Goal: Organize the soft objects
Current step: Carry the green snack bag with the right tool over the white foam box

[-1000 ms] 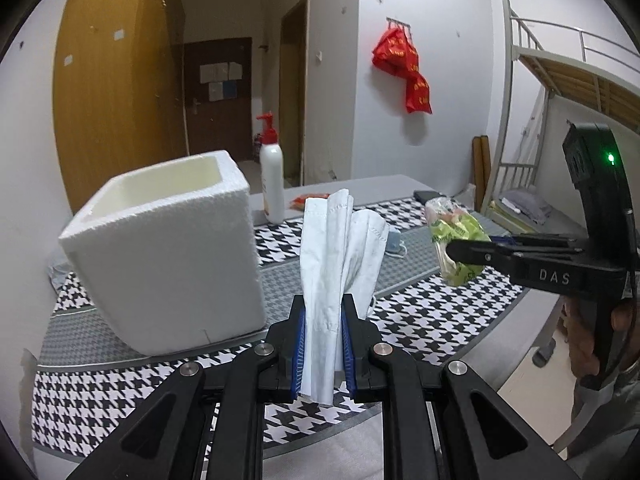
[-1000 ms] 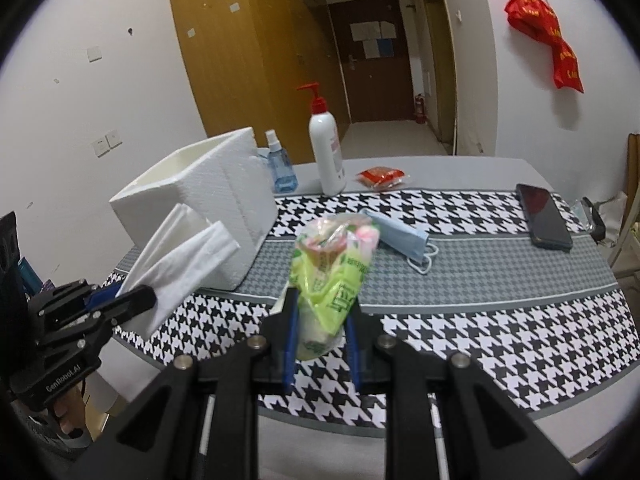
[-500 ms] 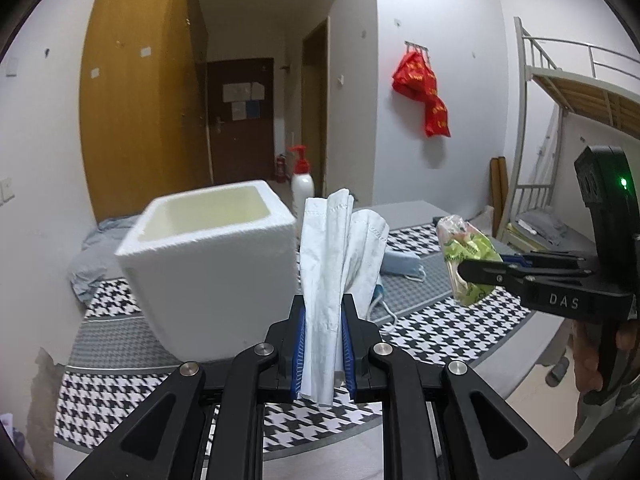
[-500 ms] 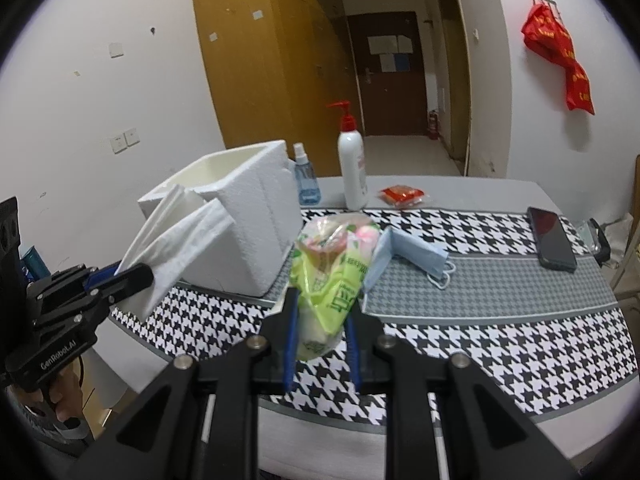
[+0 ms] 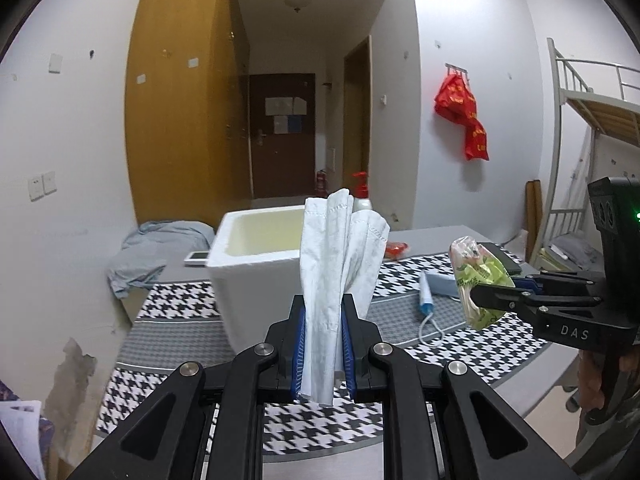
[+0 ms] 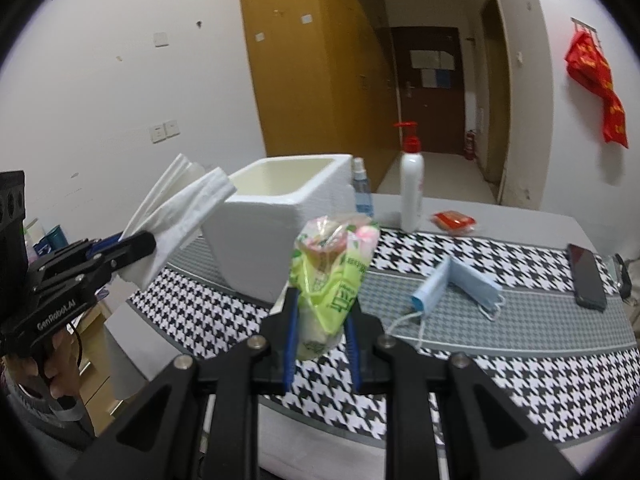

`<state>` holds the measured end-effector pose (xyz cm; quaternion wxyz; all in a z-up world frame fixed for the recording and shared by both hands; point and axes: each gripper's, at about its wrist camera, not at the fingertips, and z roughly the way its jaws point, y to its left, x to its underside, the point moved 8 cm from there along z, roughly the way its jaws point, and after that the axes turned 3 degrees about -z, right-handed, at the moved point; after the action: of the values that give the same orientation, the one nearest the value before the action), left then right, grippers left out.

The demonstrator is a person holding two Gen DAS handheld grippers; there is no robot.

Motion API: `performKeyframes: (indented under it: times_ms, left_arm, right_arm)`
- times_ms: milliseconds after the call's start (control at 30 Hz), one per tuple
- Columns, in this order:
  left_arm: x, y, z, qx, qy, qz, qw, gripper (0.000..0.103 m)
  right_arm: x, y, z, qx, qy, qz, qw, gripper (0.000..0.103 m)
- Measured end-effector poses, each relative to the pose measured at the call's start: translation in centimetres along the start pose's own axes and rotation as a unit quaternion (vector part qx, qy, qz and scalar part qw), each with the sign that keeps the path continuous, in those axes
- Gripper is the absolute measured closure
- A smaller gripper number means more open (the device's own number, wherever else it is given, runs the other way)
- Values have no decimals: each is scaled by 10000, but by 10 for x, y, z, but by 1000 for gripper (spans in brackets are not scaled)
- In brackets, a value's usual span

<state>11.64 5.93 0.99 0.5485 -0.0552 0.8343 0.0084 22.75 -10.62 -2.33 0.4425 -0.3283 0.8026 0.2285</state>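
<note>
**Tissue and snack bag lifted toward the foam box**

Tissue (image 5: 340, 280), a folded white wad, stood upright between the pads of the left gripper (image 5: 323, 344), whose jaws were nearly closed and pinched it low down, leaving most of its length fanned out above. The right gripper (image 6: 322, 344) was likewise squeezed nearly closed on a green snack bag (image 6: 334, 276), the bag's crimped top rising clear of the pads.

Compared with a second earlier, both hands had risen and swung: the open mouth of the white foam box (image 5: 260, 248), previously seen mostly side-on, now showed its cream inside from the left wrist view, at about 11 o'clock from the tissue. In the right wrist view the box sat at 11 o'clock from the snack bag, with the tissue close to its near rim. Neither grip had altered.

That suggested a carry toward the box, with the tissue likely to go in first. A blue face mask (image 6: 456, 284) remained on the houndstooth tablecloth (image 6: 520, 360) at 3 o'clock from the bag, apparently still to be collected, near a dark phone (image 6: 586, 276).
</note>
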Motion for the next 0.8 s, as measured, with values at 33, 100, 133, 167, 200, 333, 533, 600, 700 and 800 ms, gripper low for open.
performKeyframes:
  times_ms: [33, 100, 133, 167, 200, 333, 533, 600, 700, 800]
  left_arm:
    - [-1, 4, -1, -58, -14, -19, 10000, 86]
    - [-2, 11, -2, -123, -38, -62, 9999, 86]
    - [-2, 13, -2, -149, -48, -78, 9998, 86]
    - [-3, 18, -2, -190, -55, -111, 9997, 86]
    - [-4, 22, -1, -220, -52, -142, 9996, 86]
    - [-6, 34, 1, -273, -55, -229, 9993, 86]
    - [-12, 47, 2, -322, -119, -225, 9992, 86]
    - [-16, 52, 2, -382, -163, -224, 9989, 86]
    - [-19, 58, 4, -430, -209, -253, 9985, 86]
    - [-15, 63, 8, -439, -178, -271, 9985, 86]
  right_arm:
    - [-2, 4, 2, -41, -10, -46, 10000, 78]
    - [-5, 11, 6, -113, -20, -100, 9999, 78]
    - [-6, 13, 7, -148, -23, -127, 9998, 78]
    - [-8, 16, 10, -185, -25, -154, 9997, 78]
    - [-9, 19, 12, -225, -28, -176, 9996, 78]
    - [-14, 25, 22, -286, 13, -205, 9994, 78]
    - [-28, 31, 29, -316, -65, -278, 9991, 78]
    - [-34, 32, 30, -331, -121, -292, 9990, 78]
    - [-43, 31, 32, -309, -189, -322, 9988, 78]
    - [-53, 31, 36, -307, -251, -345, 9986, 79]
